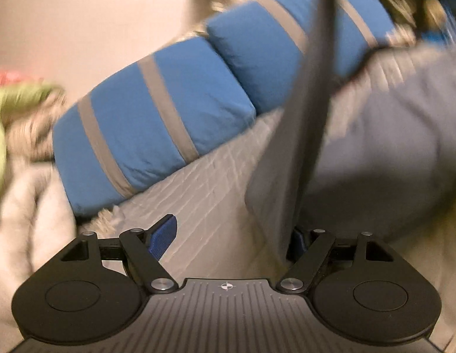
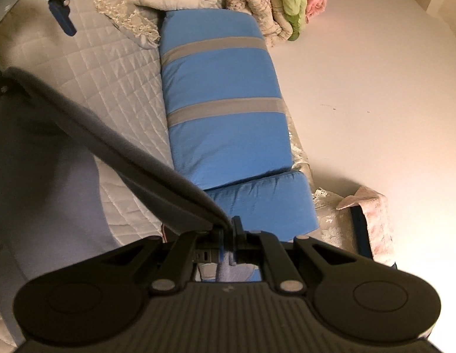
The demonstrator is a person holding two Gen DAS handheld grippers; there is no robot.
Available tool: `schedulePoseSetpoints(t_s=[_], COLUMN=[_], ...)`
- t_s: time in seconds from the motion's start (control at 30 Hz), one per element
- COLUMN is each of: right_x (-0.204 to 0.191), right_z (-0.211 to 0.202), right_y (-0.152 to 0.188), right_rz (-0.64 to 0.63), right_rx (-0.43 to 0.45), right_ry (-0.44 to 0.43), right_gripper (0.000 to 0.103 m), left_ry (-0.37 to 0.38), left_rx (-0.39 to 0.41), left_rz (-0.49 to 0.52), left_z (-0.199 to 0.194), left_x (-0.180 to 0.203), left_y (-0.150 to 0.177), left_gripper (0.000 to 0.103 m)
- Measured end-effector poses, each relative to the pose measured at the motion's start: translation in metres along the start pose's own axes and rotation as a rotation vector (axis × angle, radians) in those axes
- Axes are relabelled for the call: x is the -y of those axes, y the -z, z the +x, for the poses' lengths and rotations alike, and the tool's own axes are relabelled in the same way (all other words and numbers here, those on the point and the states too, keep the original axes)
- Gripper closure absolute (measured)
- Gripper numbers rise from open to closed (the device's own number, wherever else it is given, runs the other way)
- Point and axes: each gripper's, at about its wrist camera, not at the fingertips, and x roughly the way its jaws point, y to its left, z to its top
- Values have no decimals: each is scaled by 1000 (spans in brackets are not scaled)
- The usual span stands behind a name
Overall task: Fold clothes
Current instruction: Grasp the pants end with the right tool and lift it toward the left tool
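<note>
Right tool pinches grey garment beside blue pillows.

Grey garment hides the left tongs' right pad.

2 blue pillows, 1 grey garment, 1 quilted bedspread, 2 grippers
</note>
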Motion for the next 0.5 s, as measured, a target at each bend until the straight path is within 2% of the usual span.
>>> schedulePoseSetpoints(t_s=[0.13,0.23,0.4,0.5], right_x=[-8,-15,-23,-46], right_z=[-2,-1,-7,-16], right_y=[17,34,57,75], right_rz=[-3,5,16,-19], right_rx=[-14,-40,-48,-100], right_ry=[-16,-42,-16,-78], right_gripper=[93,99,100,100], left_ry=[-32,-44,-98,-108], left_rx=[-7,1,29,17], left_rz=[180,276,422,481], left_z=[-3,-4,-6,-5], left_x=[22,30,42,49], left_y=[5,5,0,-2], left_gripper=[26,26,26,26])
